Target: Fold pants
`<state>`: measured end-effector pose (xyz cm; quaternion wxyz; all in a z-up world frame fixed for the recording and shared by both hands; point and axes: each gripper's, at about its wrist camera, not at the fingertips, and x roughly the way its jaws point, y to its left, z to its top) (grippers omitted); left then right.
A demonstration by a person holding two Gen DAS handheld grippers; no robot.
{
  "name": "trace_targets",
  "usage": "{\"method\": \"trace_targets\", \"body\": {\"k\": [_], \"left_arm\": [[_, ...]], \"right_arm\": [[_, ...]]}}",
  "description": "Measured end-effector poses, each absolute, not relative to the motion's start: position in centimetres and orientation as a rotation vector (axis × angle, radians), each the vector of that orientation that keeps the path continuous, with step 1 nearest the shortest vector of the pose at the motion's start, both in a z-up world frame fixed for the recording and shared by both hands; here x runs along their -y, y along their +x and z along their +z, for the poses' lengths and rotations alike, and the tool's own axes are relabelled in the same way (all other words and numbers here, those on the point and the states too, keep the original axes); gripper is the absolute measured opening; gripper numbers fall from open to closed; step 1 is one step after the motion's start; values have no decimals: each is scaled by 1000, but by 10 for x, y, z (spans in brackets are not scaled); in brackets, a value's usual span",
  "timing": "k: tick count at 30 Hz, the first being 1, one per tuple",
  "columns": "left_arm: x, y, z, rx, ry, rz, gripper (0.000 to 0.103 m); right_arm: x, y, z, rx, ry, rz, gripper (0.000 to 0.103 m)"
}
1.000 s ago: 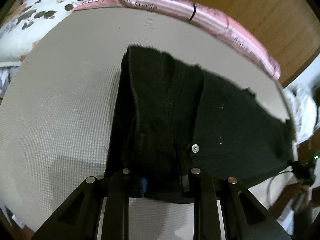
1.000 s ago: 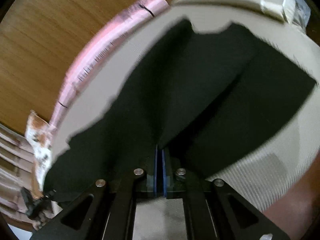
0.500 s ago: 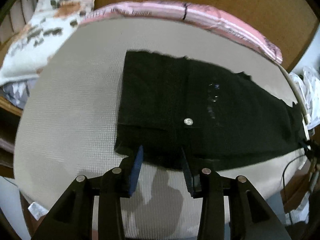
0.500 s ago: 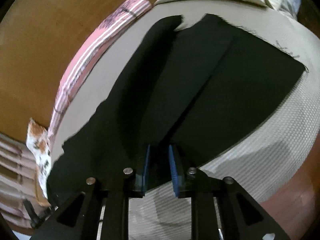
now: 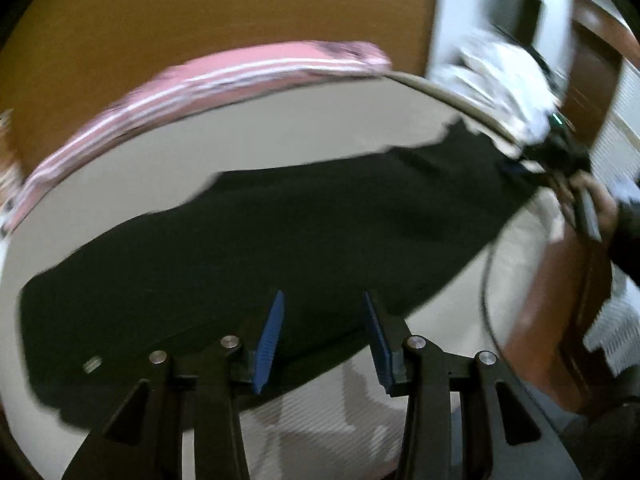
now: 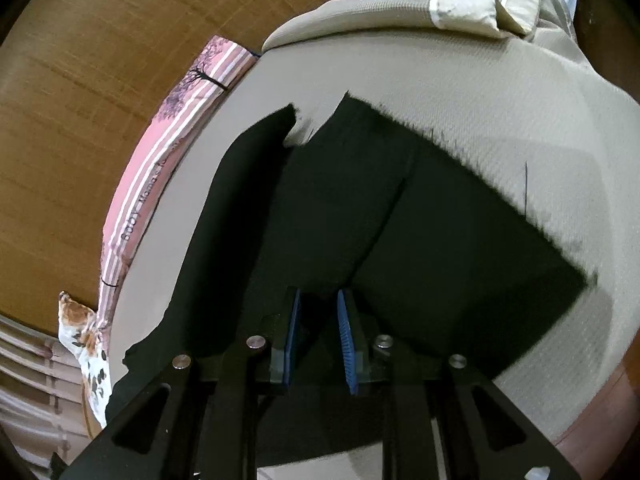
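Note:
The black pants (image 5: 280,248) lie flat on the beige mat (image 5: 280,128), folded lengthwise with one leg on the other. My left gripper (image 5: 322,308) is open and empty, hovering over the near edge of the pants. A metal button (image 5: 92,364) shows at the waist end on the left. In the right wrist view the pants (image 6: 400,232) spread out with the leg ends (image 6: 320,120) far away. My right gripper (image 6: 318,308) is open over the fabric and holds nothing.
A pink striped cloth (image 5: 200,80) runs along the mat's far edge by a wooden wall (image 5: 200,12). The other hand and gripper (image 5: 576,168) show at the right, by white cloth (image 5: 500,76). A folded beige corner (image 6: 472,12) lies at the far end.
Both grippers have opened and let go of the pants, which now lie flat. The left gripper has swung right along the pants. The right gripper has opened wider.

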<state>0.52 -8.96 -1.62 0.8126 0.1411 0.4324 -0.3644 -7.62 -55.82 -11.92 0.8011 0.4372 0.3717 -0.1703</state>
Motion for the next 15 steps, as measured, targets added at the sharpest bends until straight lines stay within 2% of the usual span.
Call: {"method": "trace_targets", "body": {"k": [9,10,12,15], "left_arm": [[186,-12,-43,-932,433,-979,42],[193,-13,-44,-932,440,-993,42],[211,-15,-49,-935,456,-1024,42],[227,-16,-54,-941,467,-1057,42]], "right_arm": [[587,-64,-124,-774,1007,-353,18],[590,-63,-125,-769,1018,-349,17],[593,-62,-123,-774,1018,-343,8],[593,-63,-114,-756,997,-320,5]]}}
